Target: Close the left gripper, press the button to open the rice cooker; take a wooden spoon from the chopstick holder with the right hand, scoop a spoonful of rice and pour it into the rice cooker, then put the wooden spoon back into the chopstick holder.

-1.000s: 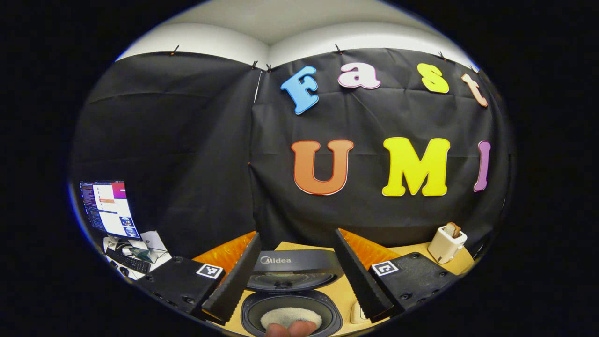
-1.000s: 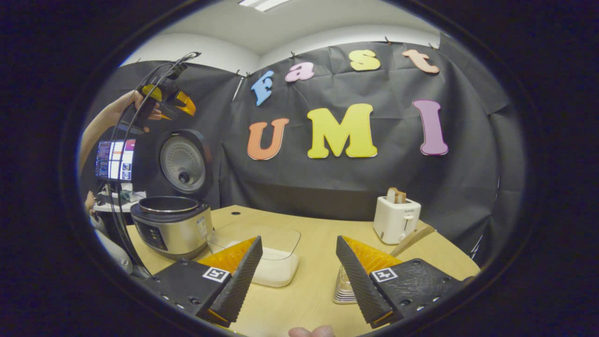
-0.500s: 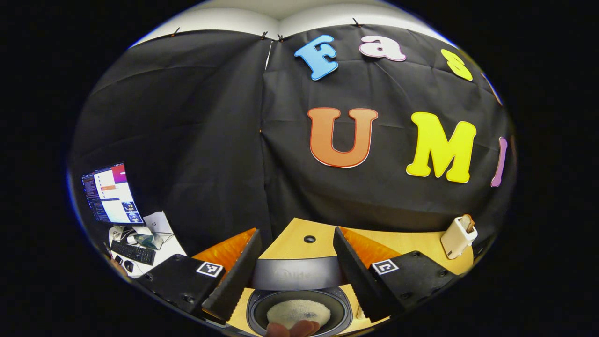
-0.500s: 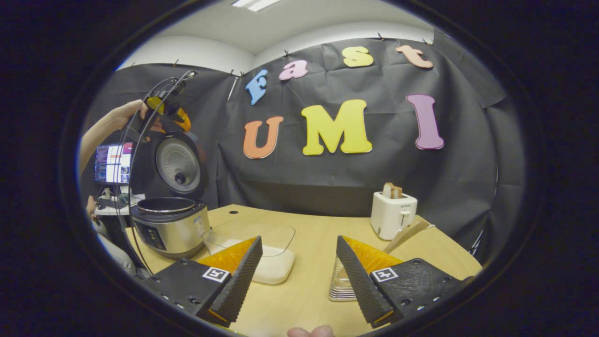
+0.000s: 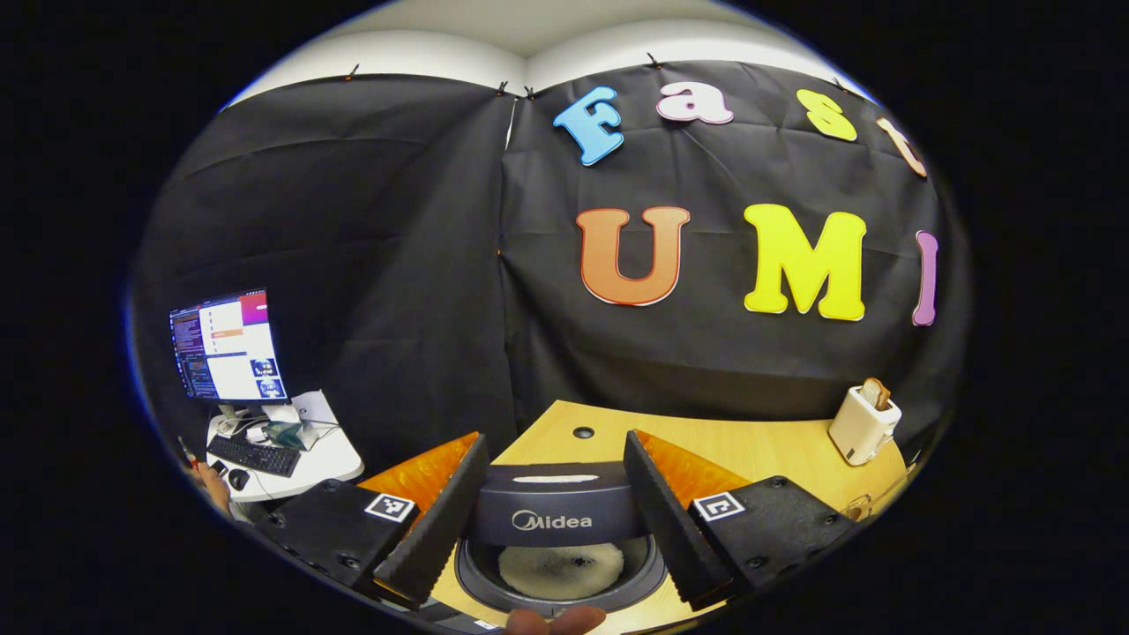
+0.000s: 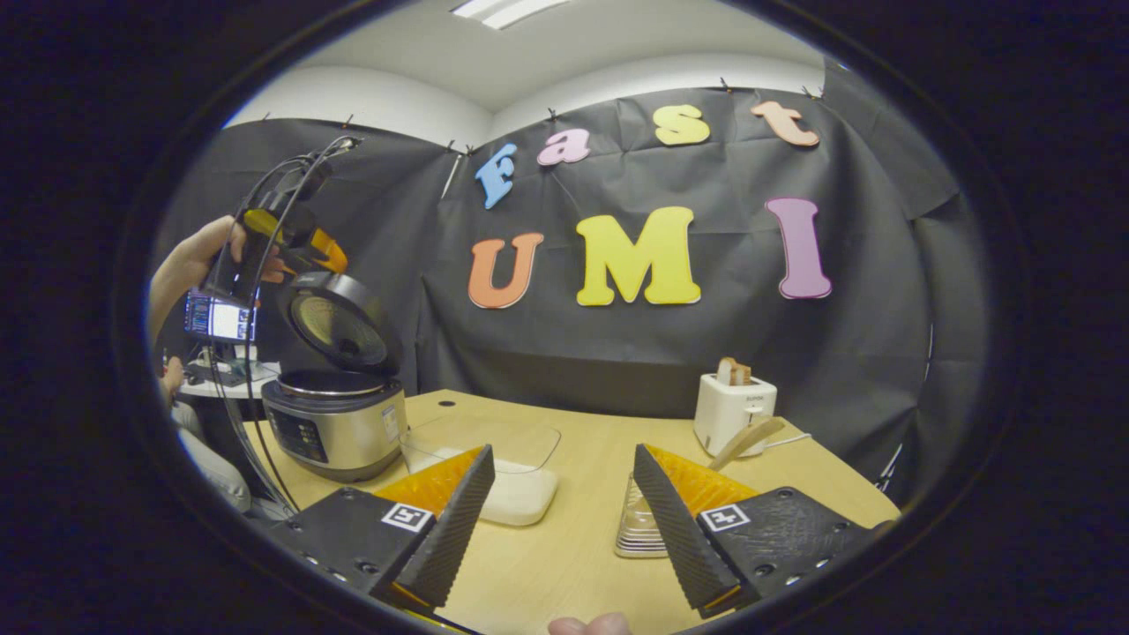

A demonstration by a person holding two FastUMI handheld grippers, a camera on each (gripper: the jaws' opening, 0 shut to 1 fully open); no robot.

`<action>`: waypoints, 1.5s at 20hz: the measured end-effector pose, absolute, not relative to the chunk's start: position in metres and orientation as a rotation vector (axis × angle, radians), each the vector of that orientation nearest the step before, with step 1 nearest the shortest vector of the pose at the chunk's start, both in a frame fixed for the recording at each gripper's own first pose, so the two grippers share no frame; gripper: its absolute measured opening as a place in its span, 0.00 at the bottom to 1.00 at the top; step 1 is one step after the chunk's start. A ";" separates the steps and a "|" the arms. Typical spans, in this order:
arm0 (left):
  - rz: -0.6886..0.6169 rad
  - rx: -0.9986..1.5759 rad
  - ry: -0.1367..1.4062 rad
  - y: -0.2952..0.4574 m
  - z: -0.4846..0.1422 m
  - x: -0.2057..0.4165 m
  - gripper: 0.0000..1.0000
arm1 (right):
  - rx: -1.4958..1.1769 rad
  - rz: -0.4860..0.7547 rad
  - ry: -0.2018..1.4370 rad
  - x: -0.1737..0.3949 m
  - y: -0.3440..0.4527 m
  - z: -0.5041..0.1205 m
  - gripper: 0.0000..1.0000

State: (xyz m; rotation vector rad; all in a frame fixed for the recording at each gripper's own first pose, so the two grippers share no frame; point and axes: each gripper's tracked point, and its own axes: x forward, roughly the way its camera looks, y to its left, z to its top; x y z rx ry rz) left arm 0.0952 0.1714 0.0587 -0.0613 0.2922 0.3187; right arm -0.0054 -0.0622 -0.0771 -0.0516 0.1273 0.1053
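The rice cooker (image 6: 335,423) stands at the table's left with its lid (image 6: 340,326) tilted partway down over the pot. A hand (image 6: 185,265) holds my left gripper (image 6: 291,242) against the lid's top edge. In the left gripper view, my left gripper (image 5: 554,437) is open, the dark lid (image 5: 556,516) lies between and below its fingers, and rice (image 5: 560,569) shows in the pot under it. My right gripper (image 6: 564,450) is open and empty above the table. The wooden spoon (image 6: 745,441) leans out of the clear chopstick holder (image 6: 639,529) behind its right finger.
A clear container of rice (image 6: 503,467) sits beside the cooker. A white toaster (image 6: 732,410) with bread stands at the back right of the wooden table (image 6: 564,564). A monitor (image 5: 229,344) and a keyboard sit on a side desk to the left.
The cooker's lid has swung from upright to tilted down over the pot, and my left gripper has come down with it. My right gripper has barely moved.
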 end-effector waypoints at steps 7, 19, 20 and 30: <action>0.327 -0.041 0.233 0.154 0.014 0.058 0.98 | -0.009 0.060 0.088 -0.019 -0.074 -0.069 0.94; 0.334 -0.061 0.228 0.140 -0.058 0.028 0.98 | -0.006 0.047 0.089 -0.022 -0.069 -0.087 0.94; 0.332 -0.049 0.226 0.139 -0.059 0.027 0.98 | -0.004 0.058 0.092 -0.022 -0.067 -0.089 0.94; 0.302 -0.017 0.185 0.140 -0.063 0.025 0.96 | 0.012 0.044 0.005 -0.015 -0.068 -0.074 0.94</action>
